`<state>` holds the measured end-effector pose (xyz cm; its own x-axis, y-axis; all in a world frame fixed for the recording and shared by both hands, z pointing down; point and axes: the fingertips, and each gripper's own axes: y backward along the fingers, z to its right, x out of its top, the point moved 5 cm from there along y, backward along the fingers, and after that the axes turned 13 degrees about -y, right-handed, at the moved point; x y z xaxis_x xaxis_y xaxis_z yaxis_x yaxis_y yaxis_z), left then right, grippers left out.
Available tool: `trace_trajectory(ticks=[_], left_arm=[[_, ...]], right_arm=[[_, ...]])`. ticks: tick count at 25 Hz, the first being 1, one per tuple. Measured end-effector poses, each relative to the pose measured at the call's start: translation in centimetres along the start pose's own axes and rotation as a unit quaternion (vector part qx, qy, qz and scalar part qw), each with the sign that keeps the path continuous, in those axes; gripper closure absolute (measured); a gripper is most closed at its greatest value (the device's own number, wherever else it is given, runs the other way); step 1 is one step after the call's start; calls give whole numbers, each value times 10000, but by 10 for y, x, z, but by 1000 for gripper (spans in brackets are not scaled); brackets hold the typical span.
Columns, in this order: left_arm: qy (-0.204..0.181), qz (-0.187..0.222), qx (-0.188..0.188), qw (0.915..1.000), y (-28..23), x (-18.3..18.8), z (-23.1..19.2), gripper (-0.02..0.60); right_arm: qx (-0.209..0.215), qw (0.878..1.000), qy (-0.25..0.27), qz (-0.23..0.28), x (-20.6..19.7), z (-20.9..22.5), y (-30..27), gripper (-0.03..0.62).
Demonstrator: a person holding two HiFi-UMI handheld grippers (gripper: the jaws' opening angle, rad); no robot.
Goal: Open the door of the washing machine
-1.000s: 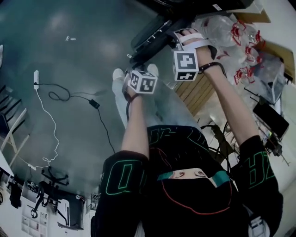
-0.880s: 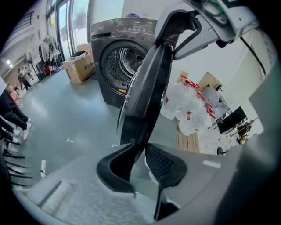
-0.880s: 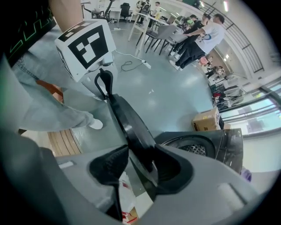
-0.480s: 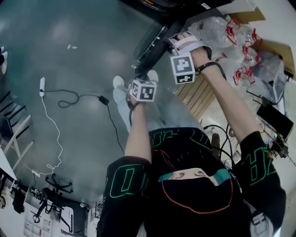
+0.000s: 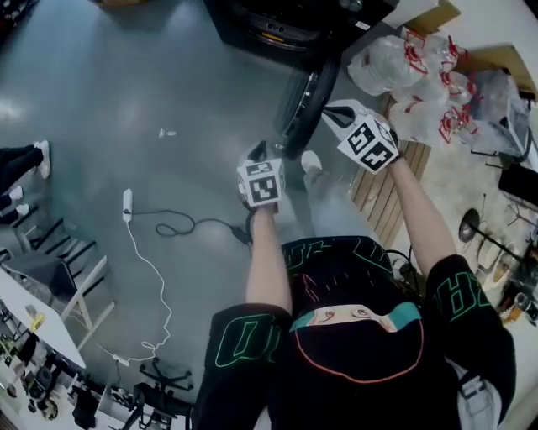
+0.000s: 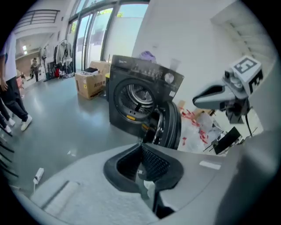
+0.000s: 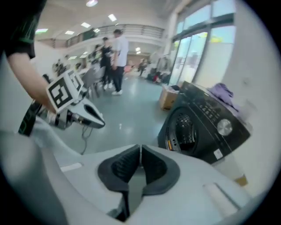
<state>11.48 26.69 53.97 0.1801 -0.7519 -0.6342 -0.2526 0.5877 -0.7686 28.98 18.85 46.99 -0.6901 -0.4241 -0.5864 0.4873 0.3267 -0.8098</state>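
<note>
The dark washing machine [image 6: 140, 94] stands ahead with its round door [image 6: 170, 125] swung open to the right and the steel drum [image 6: 137, 94] showing. From above, the door [image 5: 304, 101] juts out edge-on from the machine [image 5: 277, 25]. My left gripper [image 6: 141, 147] is shut with nothing between its pads, held short of the door [image 5: 259, 158]. My right gripper [image 7: 140, 149] hangs to the door's right [image 5: 340, 113]. Its jaws are closing, the pads meet at the tips and hold nothing. Neither gripper touches the door.
White plastic bags [image 5: 412, 59] and a wooden pallet [image 5: 382, 189] lie right of the machine. A power strip with its cable [image 5: 128, 204] trails on the floor at left, near a chair [image 5: 67, 277]. A cardboard box [image 6: 90, 83] stands left of the machine. People [image 7: 116, 57] stand further off.
Both grippers have lifted and drawn back from the door. The right gripper has rolled, so its marker cube faces another way. The view now takes in more of the machine and the floor.
</note>
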Motion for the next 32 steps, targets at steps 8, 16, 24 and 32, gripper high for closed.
trace_trajectory(ticks=[8,16,24,32], left_arm=[[-358,1734,-172,9841,78,135,-25,571],[-966,3607,-91,9276,162,289,-11,572],[-1569,4086,9,8991,192,341,27,571],[-1546,4345,29,8873,173,376,49,571]], right_arm=[[-662,9356,-2651,2235,67,7,74,591],[-1533,8413,-3458,3863,120,50,176,591],[-2359,8106,-3411,4135,126,78,234,591],[-2449,8148,-3074,4262,120,111,255,591]])
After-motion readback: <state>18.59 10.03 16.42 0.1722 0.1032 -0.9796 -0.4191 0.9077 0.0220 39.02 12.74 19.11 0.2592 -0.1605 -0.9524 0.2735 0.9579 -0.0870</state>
